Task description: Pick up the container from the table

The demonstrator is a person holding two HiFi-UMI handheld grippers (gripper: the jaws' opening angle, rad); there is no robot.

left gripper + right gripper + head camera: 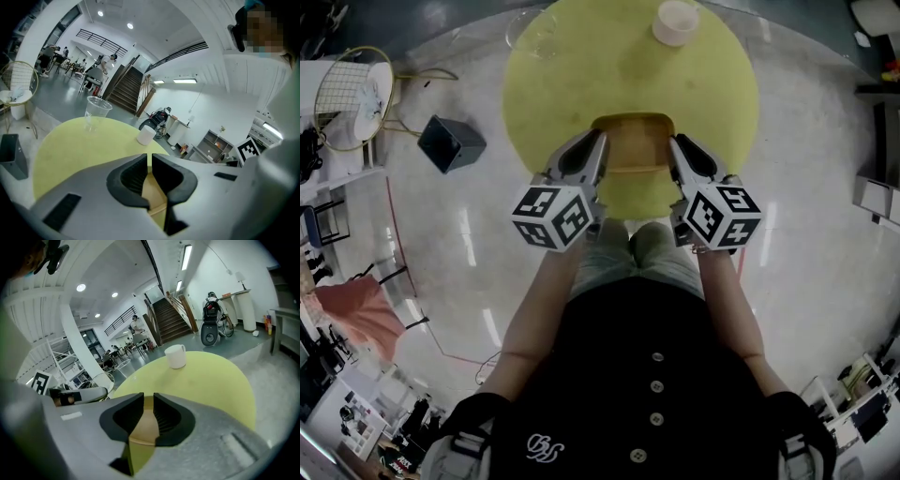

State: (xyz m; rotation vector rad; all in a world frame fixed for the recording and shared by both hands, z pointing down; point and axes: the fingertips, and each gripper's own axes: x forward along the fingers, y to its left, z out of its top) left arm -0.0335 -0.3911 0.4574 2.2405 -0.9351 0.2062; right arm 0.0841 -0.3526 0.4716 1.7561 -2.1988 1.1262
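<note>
A tan, shallow container (633,141) sits on the near part of the round yellow-green table (581,84). My left gripper (602,139) is at the container's left edge and my right gripper (672,141) at its right edge. In the left gripper view the left gripper (149,157) is shut to a thin slit, and the container (152,192) shows just beyond it. In the right gripper view the right gripper (148,397) stands a little open; the container (144,427) shows through the narrow gap, not pressed by the pads.
A white cup (676,22) and a clear plastic cup (534,33) stand at the table's far side. A dark box (452,142) and a wire basket (352,94) are on the floor at left. My legs are against the table's near edge.
</note>
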